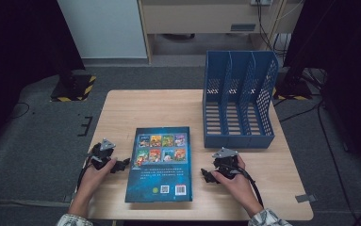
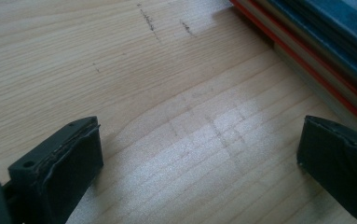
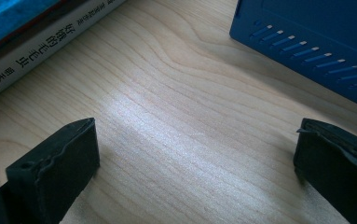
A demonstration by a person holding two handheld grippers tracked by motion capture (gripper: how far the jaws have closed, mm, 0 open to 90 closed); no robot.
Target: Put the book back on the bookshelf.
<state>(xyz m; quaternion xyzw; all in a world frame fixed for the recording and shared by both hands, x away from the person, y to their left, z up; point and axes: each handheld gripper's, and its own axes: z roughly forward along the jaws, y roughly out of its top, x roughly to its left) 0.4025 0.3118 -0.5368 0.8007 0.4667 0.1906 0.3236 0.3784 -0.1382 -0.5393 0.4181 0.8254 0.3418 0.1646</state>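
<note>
Spread fingers (image 2: 64,163) flank book (image 1: 160,162); bare table (image 1: 121,113) beyond.

Book (image 1: 161,162) btwn tools; rack (image 1: 238,101) behind-right.

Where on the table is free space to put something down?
Bare wood lies behind the book, left of the file rack, and along the table's left edge. It is crowded beside the book, where the left claw and right claw rest.

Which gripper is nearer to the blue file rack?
Right. The right gripper sits just in front of the blue file rack, below its front edge; the left gripper lies beyond the book, much farther away.
</note>
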